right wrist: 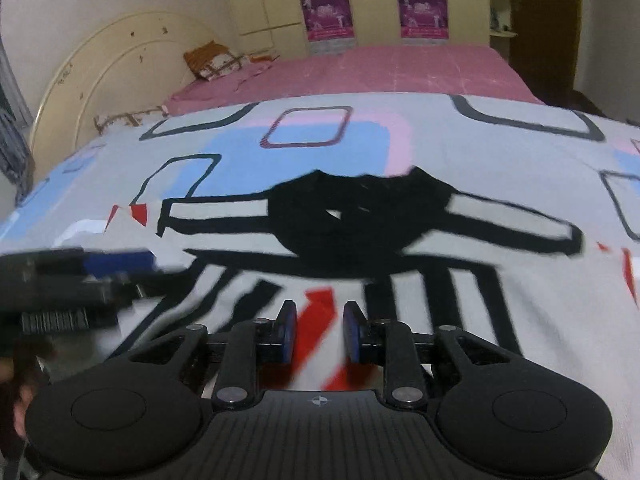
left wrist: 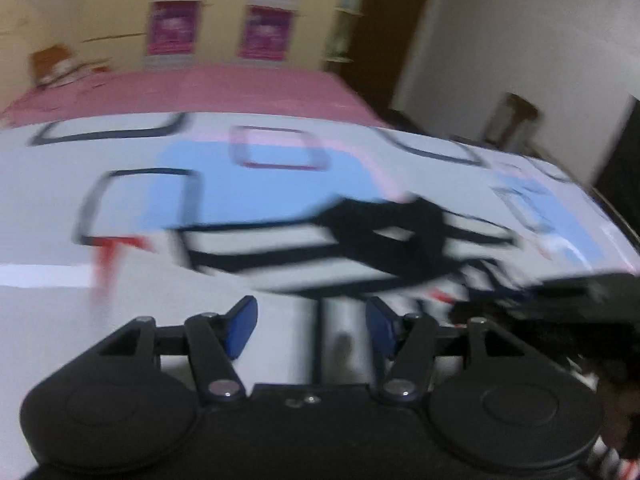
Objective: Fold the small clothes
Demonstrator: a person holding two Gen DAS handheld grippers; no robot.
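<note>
A small garment (right wrist: 360, 224), black at the collar with grey sleeves edged in black and red stripes on its body, lies spread on a patterned bedsheet (right wrist: 500, 152). It also shows blurred in the left wrist view (left wrist: 384, 240). My right gripper (right wrist: 320, 330) hovers over the garment's lower part, jaws open with a narrow gap, nothing between them. My left gripper (left wrist: 312, 324) is open and empty, to the left of the garment. It appears blurred at the left edge of the right wrist view (right wrist: 100, 268).
A pink bed (right wrist: 360, 72) lies beyond the patterned sheet, with a cream headboard (right wrist: 100, 80) at left and an orange cloth (right wrist: 212, 60) on it. Wardrobe doors with pink posters (right wrist: 328, 8) stand behind. A dark doorway (right wrist: 544, 20) is at right.
</note>
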